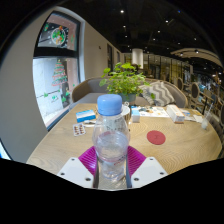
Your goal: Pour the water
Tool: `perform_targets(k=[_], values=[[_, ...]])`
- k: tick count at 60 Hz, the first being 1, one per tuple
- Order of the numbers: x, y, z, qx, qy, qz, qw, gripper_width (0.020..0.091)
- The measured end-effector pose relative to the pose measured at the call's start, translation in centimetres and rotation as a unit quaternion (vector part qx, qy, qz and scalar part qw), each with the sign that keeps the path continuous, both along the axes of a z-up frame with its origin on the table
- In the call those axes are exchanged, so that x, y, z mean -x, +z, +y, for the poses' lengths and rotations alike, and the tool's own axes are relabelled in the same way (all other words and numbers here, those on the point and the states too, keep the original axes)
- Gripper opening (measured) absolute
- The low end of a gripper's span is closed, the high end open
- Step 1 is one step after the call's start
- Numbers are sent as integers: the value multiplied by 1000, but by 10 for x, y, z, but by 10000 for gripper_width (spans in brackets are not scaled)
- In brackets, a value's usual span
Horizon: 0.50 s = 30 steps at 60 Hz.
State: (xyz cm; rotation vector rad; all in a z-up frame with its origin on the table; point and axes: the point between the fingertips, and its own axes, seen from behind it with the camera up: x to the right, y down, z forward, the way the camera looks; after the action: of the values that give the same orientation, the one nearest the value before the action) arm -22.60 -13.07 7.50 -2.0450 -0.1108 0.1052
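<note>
A clear plastic water bottle [111, 135] with a pale blue cap [110, 104] stands upright between my fingers, close to the camera. My gripper [112, 168] is shut on the water bottle, its pink pads [88, 158] pressing the lower body from both sides. The fingers hide the bottle's base, so I cannot tell whether it rests on the wooden table [60, 140]. A flat red round coaster [156, 137] lies on the table beyond the bottle to the right.
A leafy potted plant [125, 80] stands at the table's middle behind the bottle. A blue and white box [86, 115] and small white items lie to the left, more white objects [178, 115] to the far right. Chairs stand round the table's far side.
</note>
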Motion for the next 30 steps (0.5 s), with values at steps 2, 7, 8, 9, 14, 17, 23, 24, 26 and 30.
perform_targets(k=[2,7,8,9,14,17,23,24,26,30], values=[[1,3,0,-1,1,2,1000,368],[9,17,1,-6,7,6,1000,368],[11,21,2,-9,8,8,1000,367],[14,25,2,-11,10,12,1000,366],[35,54,8,-24,20,48,998,368],[50,74,13,-30,26,83,996,368],[86,113,27,-37,26,175,984,367],[86,115,34,-38,27,195,980,366],[93,124,41,-33,24,236,971,365],[111,139,54,-10,9,341,940,364]])
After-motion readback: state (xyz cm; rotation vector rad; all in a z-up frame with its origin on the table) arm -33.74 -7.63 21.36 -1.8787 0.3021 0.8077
